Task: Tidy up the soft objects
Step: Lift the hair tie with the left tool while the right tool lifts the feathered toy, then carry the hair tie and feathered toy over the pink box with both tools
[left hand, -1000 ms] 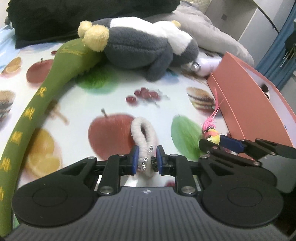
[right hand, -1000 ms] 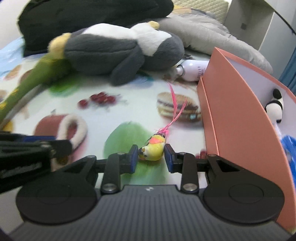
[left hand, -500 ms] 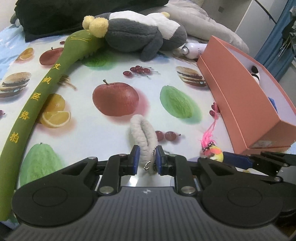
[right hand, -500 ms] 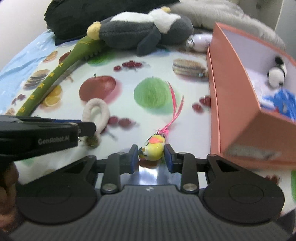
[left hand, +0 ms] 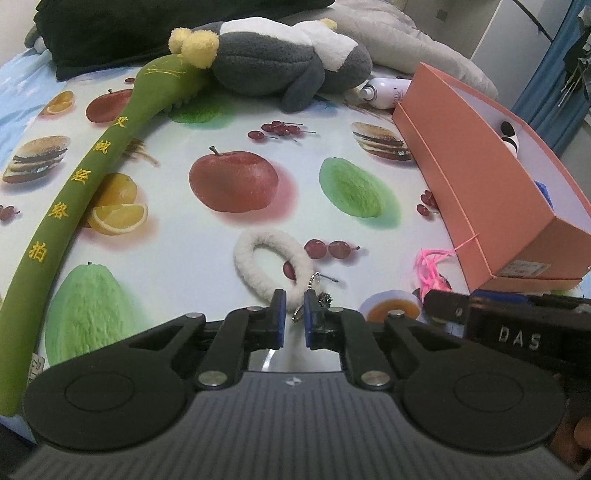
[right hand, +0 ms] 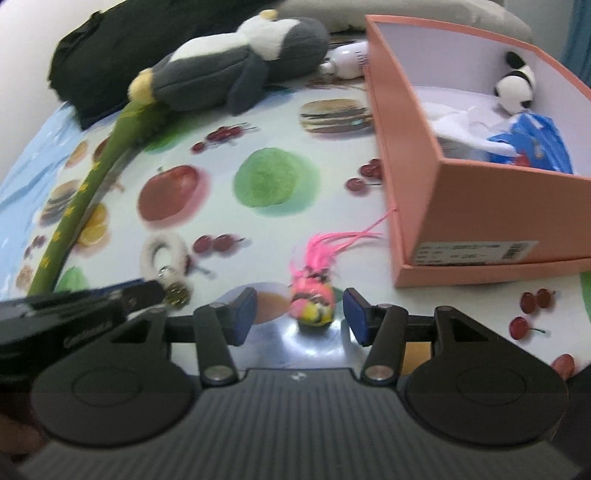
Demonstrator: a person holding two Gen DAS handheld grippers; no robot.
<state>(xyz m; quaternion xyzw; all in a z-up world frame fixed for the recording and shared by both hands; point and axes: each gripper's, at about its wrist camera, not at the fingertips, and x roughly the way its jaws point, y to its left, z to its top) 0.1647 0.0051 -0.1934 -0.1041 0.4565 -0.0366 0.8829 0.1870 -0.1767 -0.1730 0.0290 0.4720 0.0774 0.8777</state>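
A white fluffy ring point(left hand: 271, 258) with a metal charm lies flat on the fruit-print table cover point(left hand: 236, 110). My left gripper point(left hand: 294, 302) has its closing jaws pinched on the ring's near edge, the charm chain hanging between them. In the right wrist view a small yellow bird toy point(right hand: 314, 302) with pink feathers rests on the cover between the opening jaws of my right gripper point(right hand: 299, 301); neither pad touches it. The open salmon box point(right hand: 480, 206) stands just right of it. The left gripper point(right hand: 140, 291) shows at the left, beside the ring point(right hand: 162, 254).
A grey and white penguin plush point(left hand: 273, 62), a long green padded stick point(left hand: 85, 177) and a white bottle point(left hand: 384, 92) lie farther back. Black cloth point(left hand: 147, 29) and a grey pillow point(left hand: 406, 44) line the far edge. The box holds a panda toy point(right hand: 515, 86) and blue cloth point(right hand: 535, 144).
Both grippers have drawn back toward the near edge. The right jaws have spread and let the bird toy go onto the cover. The left jaws have narrowed on the ring, which now lies flat.
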